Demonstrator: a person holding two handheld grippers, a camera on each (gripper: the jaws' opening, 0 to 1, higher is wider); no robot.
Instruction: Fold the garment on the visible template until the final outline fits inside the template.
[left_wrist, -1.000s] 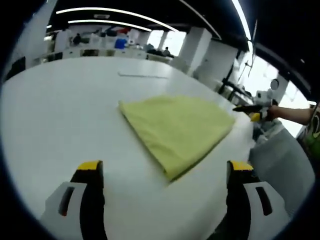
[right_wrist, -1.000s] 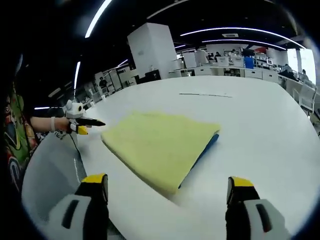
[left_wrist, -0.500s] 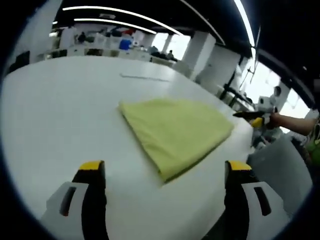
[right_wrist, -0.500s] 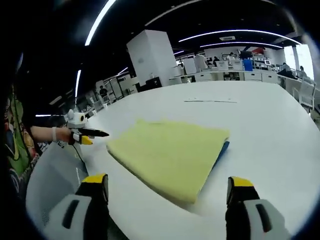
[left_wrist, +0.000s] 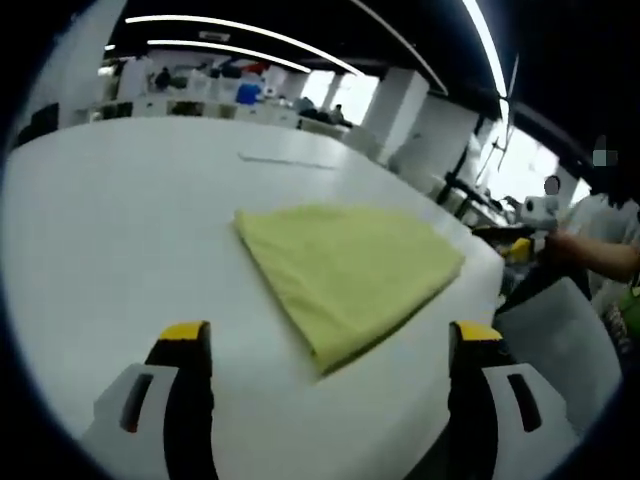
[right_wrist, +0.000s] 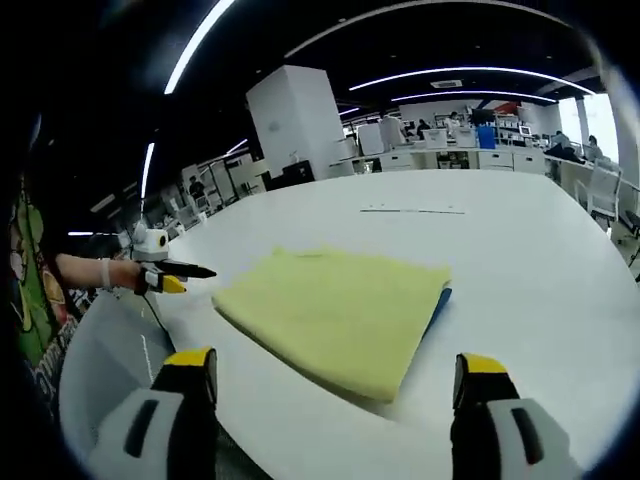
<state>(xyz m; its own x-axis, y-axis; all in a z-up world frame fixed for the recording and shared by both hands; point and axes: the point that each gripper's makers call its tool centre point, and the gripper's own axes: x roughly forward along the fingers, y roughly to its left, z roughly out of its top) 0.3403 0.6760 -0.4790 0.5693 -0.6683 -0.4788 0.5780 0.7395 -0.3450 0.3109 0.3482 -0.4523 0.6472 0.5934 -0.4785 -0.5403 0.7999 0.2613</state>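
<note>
So the yellow garment (left_wrist: 350, 272) is lying folded into a compact wedge near the middle of the white table (left_wrist: 110, 230), and neither tool is touching it. In the left gripper view the left gripper (left_wrist: 325, 350) sits low at the near table edge with its jaws spread wide and nothing between them, pointed at the cloth's near corner. Same deal in the right gripper view: the right gripper (right_wrist: 330, 378) has its jaws wide apart and empty, well short of the garment (right_wrist: 335, 315). Both look pulled back on purpose, my guess being the person wants the whole folded shape in sight to check it against the template. Speaking of which, a thin sliver of blue template (right_wrist: 437, 305) peeks out from under the cloth's right edge in the right gripper view, so the fold seems to sit mostly over it, though I can't tell whether every edge is inside. Count-wise: one garment, one blue template, two grippers, one table, plus a faint line (right_wrist: 412, 210) marked farther back on the tabletop.
</note>
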